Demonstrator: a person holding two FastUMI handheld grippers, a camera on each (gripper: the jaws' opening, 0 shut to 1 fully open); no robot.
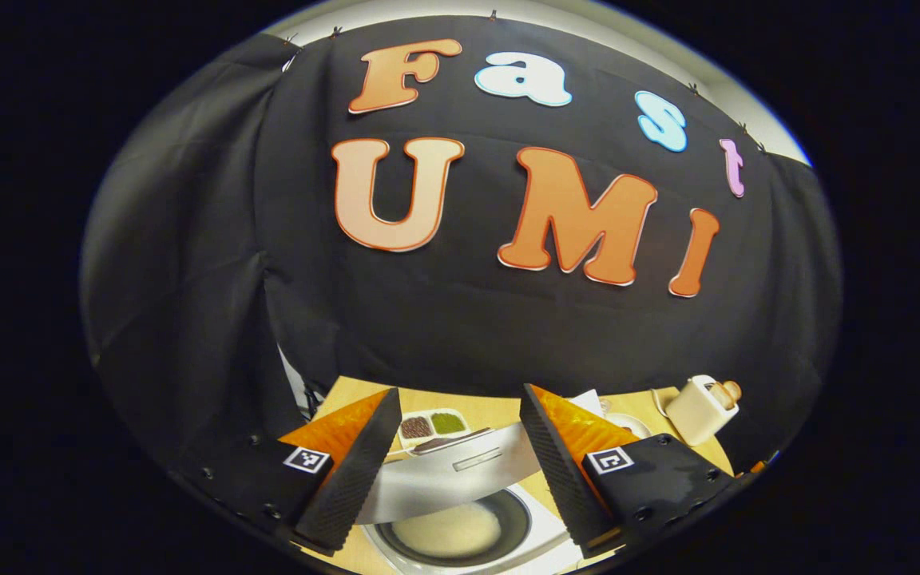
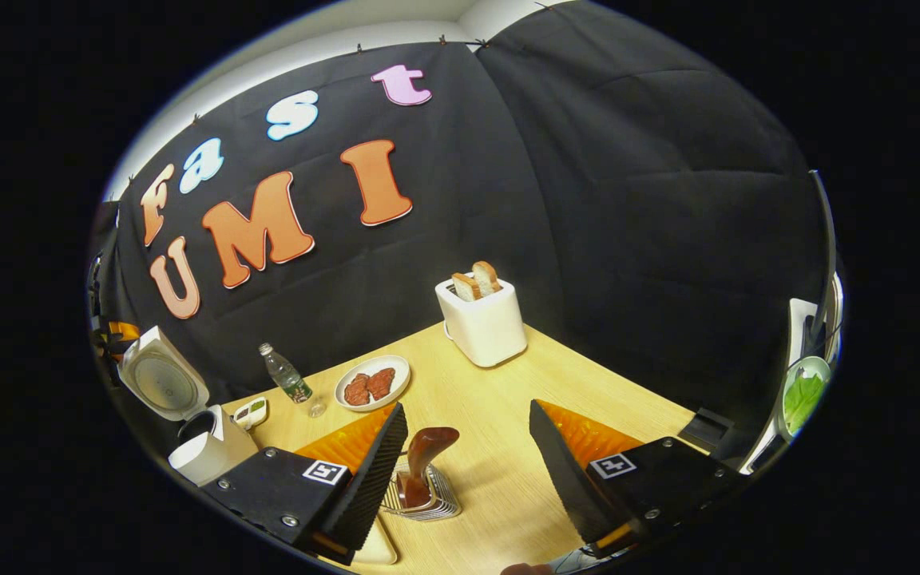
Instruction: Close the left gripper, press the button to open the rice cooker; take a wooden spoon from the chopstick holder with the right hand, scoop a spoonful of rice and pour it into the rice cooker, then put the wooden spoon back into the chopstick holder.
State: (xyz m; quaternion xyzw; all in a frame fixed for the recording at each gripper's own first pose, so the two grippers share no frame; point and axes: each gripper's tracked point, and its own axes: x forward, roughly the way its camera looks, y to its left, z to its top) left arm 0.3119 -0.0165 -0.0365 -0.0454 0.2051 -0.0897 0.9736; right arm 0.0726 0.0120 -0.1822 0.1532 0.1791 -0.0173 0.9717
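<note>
So the cooker (image 2: 188, 415) was already standing open, lid tipped back, with the left gripper (image 1: 460, 471) held spread wide just above its pot, probably because the button press was done with. The right gripper (image 2: 464, 471) was also held wide open and empty, lined up on the spoon (image 2: 425, 455), which was left propped upright in the holder (image 2: 428, 499) on the table (image 2: 588, 391), so the grab looked next.

Glossy wooden spoon (image 2: 426, 447) – wire-metal chopstick holder (image 2: 426, 497) – matt wood-grain table (image 2: 508, 399).
</note>
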